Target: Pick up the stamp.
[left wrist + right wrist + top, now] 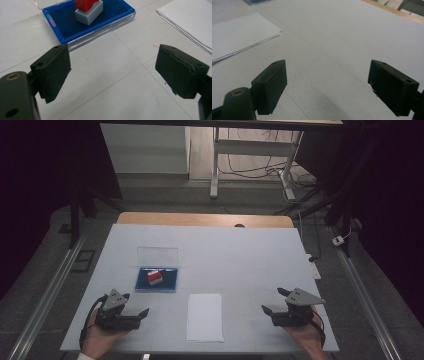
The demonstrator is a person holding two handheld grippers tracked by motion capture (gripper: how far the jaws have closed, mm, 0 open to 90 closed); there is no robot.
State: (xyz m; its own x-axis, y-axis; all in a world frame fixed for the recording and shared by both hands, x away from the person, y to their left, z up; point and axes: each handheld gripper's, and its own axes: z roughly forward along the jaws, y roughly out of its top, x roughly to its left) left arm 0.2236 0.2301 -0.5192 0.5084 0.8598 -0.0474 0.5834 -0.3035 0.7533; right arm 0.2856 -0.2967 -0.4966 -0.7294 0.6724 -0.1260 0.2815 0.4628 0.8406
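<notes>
A blue ink pad (156, 279) (87, 22) lies open on the white table, its clear lid (157, 256) standing up behind it. On the pad rests a stamp (154, 278) (89, 10) with a red top and a grey base. A small stack of white paper (205, 317) (190, 22) (239, 35) lies near the front edge. My left gripper (133, 305) (112, 72) is open, near and left of the paper, short of the pad. My right gripper (274, 301) (328, 85) is open over bare table right of the paper.
The white board (240, 260) covers a wooden table (205, 219). Beyond it stand a desk frame (250, 155) and loose cables (295, 175) on the floor. Metal rails (47, 295) run along both sides.
</notes>
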